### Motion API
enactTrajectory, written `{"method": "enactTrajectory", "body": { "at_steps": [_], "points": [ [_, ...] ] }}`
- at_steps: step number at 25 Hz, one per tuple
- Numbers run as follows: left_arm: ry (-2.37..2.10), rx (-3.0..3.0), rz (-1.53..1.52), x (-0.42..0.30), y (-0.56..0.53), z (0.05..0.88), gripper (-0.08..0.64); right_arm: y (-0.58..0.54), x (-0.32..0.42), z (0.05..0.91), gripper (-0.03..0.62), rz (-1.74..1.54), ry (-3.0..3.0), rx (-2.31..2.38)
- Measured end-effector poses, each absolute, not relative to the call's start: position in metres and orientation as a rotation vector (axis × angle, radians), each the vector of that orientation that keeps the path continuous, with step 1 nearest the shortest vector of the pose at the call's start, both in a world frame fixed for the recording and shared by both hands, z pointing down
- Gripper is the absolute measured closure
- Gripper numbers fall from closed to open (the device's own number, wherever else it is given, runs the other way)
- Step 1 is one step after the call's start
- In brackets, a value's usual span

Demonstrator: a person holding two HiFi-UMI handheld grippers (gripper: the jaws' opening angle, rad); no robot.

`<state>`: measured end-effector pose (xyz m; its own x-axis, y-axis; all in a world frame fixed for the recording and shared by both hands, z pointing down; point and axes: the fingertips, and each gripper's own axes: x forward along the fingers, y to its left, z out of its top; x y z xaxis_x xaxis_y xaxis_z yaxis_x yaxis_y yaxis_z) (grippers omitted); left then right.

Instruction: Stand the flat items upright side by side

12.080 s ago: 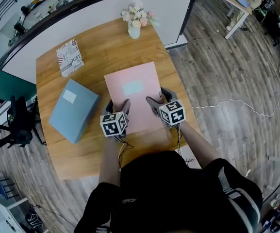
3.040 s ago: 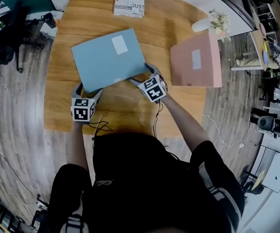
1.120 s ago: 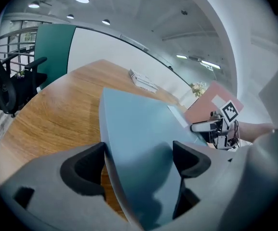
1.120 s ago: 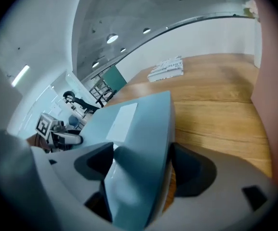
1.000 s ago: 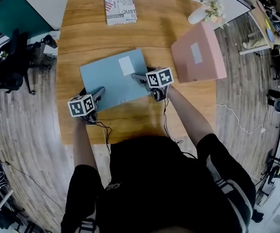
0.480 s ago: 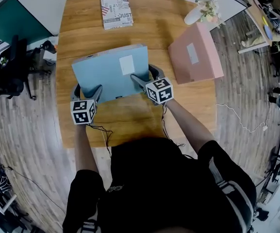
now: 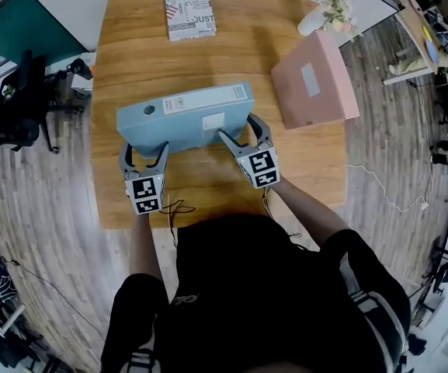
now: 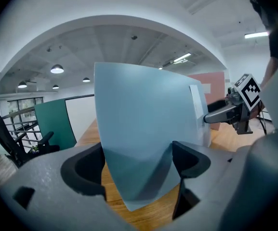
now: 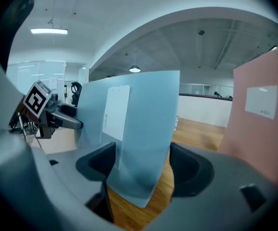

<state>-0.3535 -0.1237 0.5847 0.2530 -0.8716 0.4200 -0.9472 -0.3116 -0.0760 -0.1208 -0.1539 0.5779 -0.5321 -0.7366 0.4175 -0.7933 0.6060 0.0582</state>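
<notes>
A light blue binder (image 7: pixel 185 119) stands on its long edge on the wooden table (image 7: pixel 208 185), spine facing up. My left gripper (image 7: pixel 142 150) holds its left end, pads pressed on both faces (image 8: pixel 143 129). My right gripper (image 7: pixel 239 129) has the binder's right end (image 9: pixel 143 129) between its jaws; they are closing and both pads touch it. A pink binder (image 7: pixel 313 80) stands upright to the right, apart from the blue one. It also shows as the pink binder (image 9: pixel 264 119) in the right gripper view.
A printed magazine (image 7: pixel 190 12) lies flat at the table's far edge. A white vase of flowers (image 7: pixel 324 15) stands at the far right corner, behind the pink binder. A black office chair (image 7: pixel 14 99) stands on the floor left of the table.
The blue binder has been tipped from lying nearly flat to standing on its edge, spine up. Both grippers stayed on its ends and drew slightly toward me.
</notes>
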Motion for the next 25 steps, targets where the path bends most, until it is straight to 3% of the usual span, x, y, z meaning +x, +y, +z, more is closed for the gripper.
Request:
{"method": "enactTrajectory", "body": {
  "at_steps": [16, 19, 22, 25],
  "points": [
    [-1.781, 2.323, 0.565, -0.343, -0.081, 0.592, 0.127, -0.085, -0.099, 0.555, 0.173, 0.082, -2.472, 0.875],
    [-1.771, 2.339, 0.541, -0.342, -0.083, 0.591, 0.127, -0.071, -0.096, 0.51, 0.21, 0.0, -2.497, 0.793],
    [-1.764, 2.346, 0.513, -0.341, -0.084, 0.59, 0.127, -0.059, -0.116, 0.443, 0.286, -0.142, -2.526, 0.629],
    [-1.764, 2.356, 0.497, -0.344, -0.084, 0.588, 0.127, -0.06, -0.159, 0.415, 0.278, -0.367, -2.411, 0.321]
  ]
}}
